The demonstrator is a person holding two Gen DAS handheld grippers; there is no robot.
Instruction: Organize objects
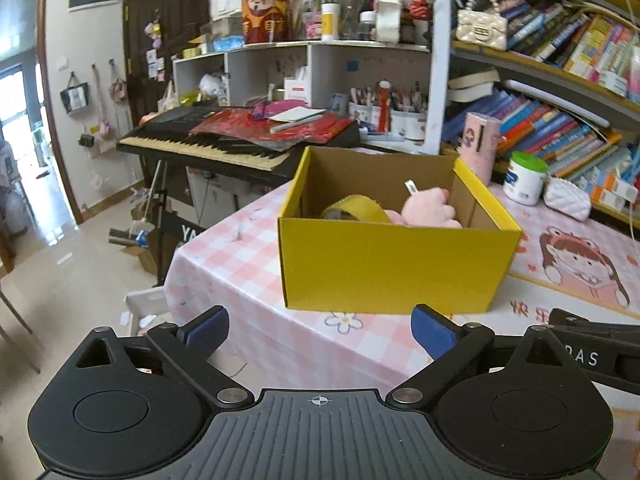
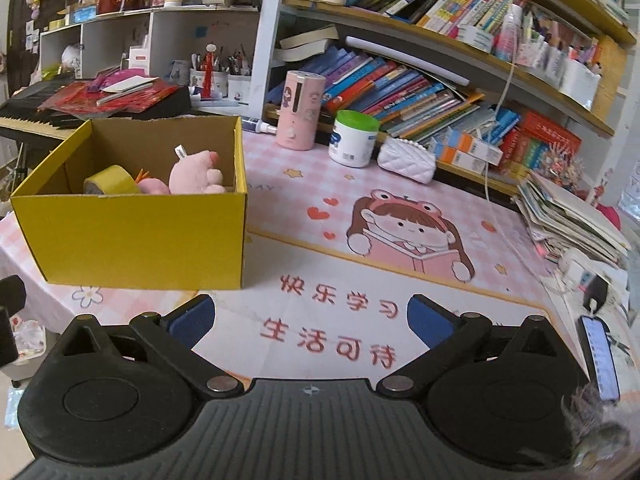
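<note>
A yellow cardboard box [image 1: 396, 264] stands open on the pink desk mat [image 2: 360, 216]; it also shows in the right wrist view [image 2: 136, 236]. Inside lie a pink plush toy [image 2: 196, 174] and a roll of yellow tape [image 2: 110, 180]; both also show in the left wrist view, the plush [image 1: 430, 208] beside the tape [image 1: 356, 208]. My left gripper [image 1: 320, 328] is open and empty, just in front of the box. My right gripper [image 2: 310, 318] is open and empty over the mat, right of the box.
A pink cylinder [image 2: 300, 110], a white jar with a green lid [image 2: 354, 138] and a white quilted pouch [image 2: 406, 160] stand at the back by the bookshelf. A phone [image 2: 600, 360] and a paper stack [image 2: 572, 216] lie at the right. A keyboard [image 1: 224, 148] stands left of the table.
</note>
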